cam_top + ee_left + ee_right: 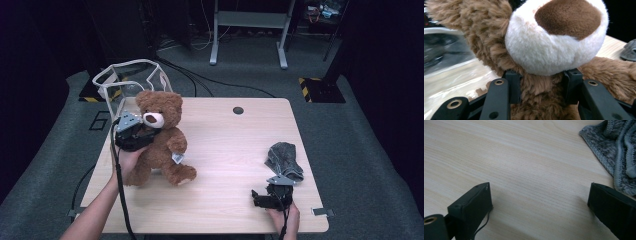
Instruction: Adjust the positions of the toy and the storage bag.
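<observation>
Pale wooden table (pixel 230 150): your left gripper (pixel 541 85) pinches the brown teddy bear (pixel 160 137) at its neck beside the clear bag (pixel 131 80), while your right gripper (pixel 540 202) rests spread near the grey knitted cloth (pixel 616 152).

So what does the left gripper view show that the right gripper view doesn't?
Left gripper view alone: the fluffy brown teddy bear, its neck clamped between the left hand-held gripper jaws under the white muzzle, and a clear plastic bag behind it. Right gripper view alone: the right hand-held gripper, jaws wide apart over bare wood. Both: the light wooden table and the grey knitted cloth.
</observation>
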`<state>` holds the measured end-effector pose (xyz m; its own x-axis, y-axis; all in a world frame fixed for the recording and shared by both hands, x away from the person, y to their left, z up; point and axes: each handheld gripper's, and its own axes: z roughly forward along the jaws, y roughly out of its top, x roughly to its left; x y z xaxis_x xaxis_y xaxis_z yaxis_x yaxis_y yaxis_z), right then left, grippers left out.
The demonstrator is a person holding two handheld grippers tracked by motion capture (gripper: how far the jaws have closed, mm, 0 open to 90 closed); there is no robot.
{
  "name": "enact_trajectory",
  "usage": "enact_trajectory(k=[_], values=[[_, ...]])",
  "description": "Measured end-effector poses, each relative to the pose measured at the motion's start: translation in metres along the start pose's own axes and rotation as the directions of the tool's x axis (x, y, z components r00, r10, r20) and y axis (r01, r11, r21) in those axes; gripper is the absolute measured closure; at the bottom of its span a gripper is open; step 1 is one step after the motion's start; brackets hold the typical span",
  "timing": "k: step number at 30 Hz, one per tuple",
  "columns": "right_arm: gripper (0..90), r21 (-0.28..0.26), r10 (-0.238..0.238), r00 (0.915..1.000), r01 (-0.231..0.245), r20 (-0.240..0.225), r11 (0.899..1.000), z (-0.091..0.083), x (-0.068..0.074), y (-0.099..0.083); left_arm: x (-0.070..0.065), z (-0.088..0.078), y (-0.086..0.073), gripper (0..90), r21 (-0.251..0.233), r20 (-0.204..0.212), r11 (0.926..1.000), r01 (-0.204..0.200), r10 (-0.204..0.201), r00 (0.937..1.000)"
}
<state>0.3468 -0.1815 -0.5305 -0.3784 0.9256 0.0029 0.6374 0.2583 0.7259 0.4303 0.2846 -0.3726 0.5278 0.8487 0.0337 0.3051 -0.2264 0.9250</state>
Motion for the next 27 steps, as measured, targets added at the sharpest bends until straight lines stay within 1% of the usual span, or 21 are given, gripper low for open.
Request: enact_trajectory(k=[1,3,4,6,9,13,16,18,21,23,24,26,27], values=[[4.8,0.001,-0.001,1.0000,0.001,0.002,1.000,0.000,0.000,0.000,0.002,-0.004,-0.002,58.8,-0.004,-0.012,1.0000,0.004,-0.004,0.9999],[4.8,0.001,0.000,1.0000,0.000,0.002,1.000,0.000,0.000,0.000,0.007,-0.012,-0.003,58.8,0.009,-0.020,1.0000,0.001,-0.001,0.9998],[4.8,0.001,0.000,1.0000,0.000,0.002,1.000,0.000,0.000,0.000,0.009,-0.016,-0.005,58.8,0.009,-0.028,1.0000,0.002,-0.001,0.9996],[4.8,0.000,0.000,1.0000,0.000,0.001,1.000,0.000,0.000,0.000,0.013,-0.027,-0.008,58.8,0.026,-0.044,0.9997,0.000,0.001,0.9990],[4.8,0.001,0.000,1.0000,0.000,0.003,1.000,0.000,0.000,0.000,0.019,-0.041,-0.012,58.7,0.030,-0.057,0.9996,0.001,0.001,0.9984],[4.8,0.000,0.000,1.0000,0.000,0.003,1.000,0.000,0.000,0.000,0.024,-0.057,-0.018,58.7,0.050,-0.066,0.9988,0.000,0.003,0.9978],[4.8,0.001,0.000,1.0000,0.000,0.003,1.000,0.000,0.000,0.000,0.028,-0.072,-0.027,58.5,0.073,-0.068,0.9973,0.004,0.001,0.9977],[4.8,0.001,0.000,1.0000,0.000,0.003,1.000,0.000,0.000,0.000,0.030,-0.079,-0.034,58.5,0.083,-0.068,0.9964,0.019,-0.013,0.9976],[4.8,0.001,0.000,1.0000,0.000,0.004,1.000,0.000,0.000,0.000,0.033,-0.088,-0.049,58.3,0.135,-0.056,0.9903,0.034,-0.027,0.9981],[4.8,0.001,0.000,1.0000,0.000,0.004,1.000,0.000,0.000,0.000,0.038,-0.088,-0.057,58.2,0.166,-0.053,0.9841,0.063,-0.055,0.9971],[4.8,0.001,0.001,1.0000,-0.001,0.004,1.000,0.000,0.000,0.000,0.042,-0.084,-0.062,58.1,0.175,-0.052,0.9814,0.078,-0.070,0.9962],[4.8,0.001,0.001,1.0000,-0.001,0.005,1.000,0.000,0.000,0.000,0.050,-0.073,-0.070,57.7,0.235,-0.040,0.9663,0.106,-0.099,0.9943],[4.8,0.001,0.001,1.0000,-0.001,0.005,1.000,0.000,0.000,0.000,0.053,-0.068,-0.073,57.3,0.243,-0.042,0.9619,0.125,-0.118,0.9921]])
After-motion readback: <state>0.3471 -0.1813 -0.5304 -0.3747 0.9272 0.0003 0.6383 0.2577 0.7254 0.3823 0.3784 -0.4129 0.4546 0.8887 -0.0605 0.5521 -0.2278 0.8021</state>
